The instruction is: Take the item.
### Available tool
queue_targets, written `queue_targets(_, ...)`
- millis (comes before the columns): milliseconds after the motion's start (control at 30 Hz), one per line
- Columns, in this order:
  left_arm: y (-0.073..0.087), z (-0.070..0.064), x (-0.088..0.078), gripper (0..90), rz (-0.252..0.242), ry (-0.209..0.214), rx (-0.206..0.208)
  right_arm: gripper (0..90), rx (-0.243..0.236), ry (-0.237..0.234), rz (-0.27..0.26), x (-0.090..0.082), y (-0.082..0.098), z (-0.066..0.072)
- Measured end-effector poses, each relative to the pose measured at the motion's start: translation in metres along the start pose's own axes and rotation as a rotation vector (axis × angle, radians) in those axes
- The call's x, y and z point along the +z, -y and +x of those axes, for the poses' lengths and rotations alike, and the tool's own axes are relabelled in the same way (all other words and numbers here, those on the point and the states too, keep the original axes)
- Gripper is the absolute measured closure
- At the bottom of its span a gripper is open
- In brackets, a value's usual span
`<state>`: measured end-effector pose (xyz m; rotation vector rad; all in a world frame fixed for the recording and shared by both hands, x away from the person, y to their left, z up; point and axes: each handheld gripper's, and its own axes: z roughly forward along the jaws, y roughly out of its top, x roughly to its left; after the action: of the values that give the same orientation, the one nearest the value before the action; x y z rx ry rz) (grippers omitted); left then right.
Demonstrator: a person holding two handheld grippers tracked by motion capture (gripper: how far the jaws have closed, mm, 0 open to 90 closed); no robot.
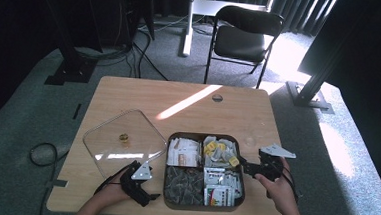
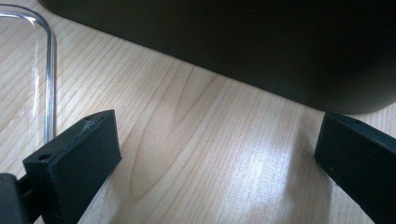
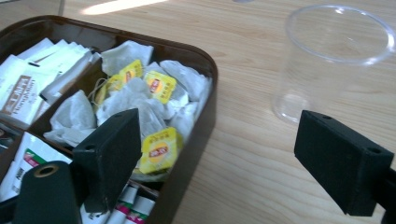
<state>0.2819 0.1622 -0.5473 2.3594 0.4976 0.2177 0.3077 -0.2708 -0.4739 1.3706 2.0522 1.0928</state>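
Note:
A dark brown tray (image 1: 208,135) with four compartments sits near the table's front edge. It holds tea bags with yellow tags (image 1: 221,150), white packets (image 1: 183,152), dark sachets (image 1: 184,184) and red-and-green sachets (image 1: 221,187). My left gripper (image 1: 149,197) rests open on the wood just left of the tray's wall (image 2: 233,37), nothing between its jaws. My right gripper (image 1: 245,166) is open at the tray's right rim (image 3: 205,60), one jaw over the yellow-tagged tea bags (image 3: 159,86), the other over bare wood. A clear plastic cup (image 3: 336,60) stands upright just beyond it.
The tray's clear lid (image 1: 124,141) with a gold knob lies flat left of the tray; its edge (image 2: 46,70) is beside my left jaw. The cup (image 1: 250,139) stands right of the tray's far corner. A black chair (image 1: 243,35) stands behind the table.

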Motion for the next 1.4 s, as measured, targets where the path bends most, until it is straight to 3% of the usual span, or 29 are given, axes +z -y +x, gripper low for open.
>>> queue_targets(167, 0.0, 0.0, 0.0, 0.2, 0.0, 0.0, 0.0, 15.3, -0.02, -0.032, 0.0, 0.007, -0.006, 0.006)
queue_targets(367, 0.0, 0.0, 0.0, 0.2, 0.0, 0.0, 0.0, 23.7, -0.044, -0.042, -0.042, 0.014, -0.012, 0.013)
queue_targets(467, 0.0, 0.0, 0.0, 0.2, 0.0, 0.0, 0.0, 26.7, -0.058, -0.061, -0.038, 0.019, -0.013, 0.017)
queue_targets(800, 0.0, 0.0, 0.0, 0.2, 0.0, 0.0, 0.0, 44.8, -0.118, -0.082, 0.013, 0.038, -0.009, 0.027)
queue_targets(1067, 0.0, 0.0, 0.0, 0.2, 0.0, 0.0, 0.0, 52.0, -0.116, -0.111, 0.052, 0.051, -0.008, 0.032)
queue_targets(1400, 0.0, 0.0, 0.0, 0.2, 0.0, 0.0, 0.0, 62.7, -0.162, -0.098, 0.104, 0.058, -0.003, 0.034)
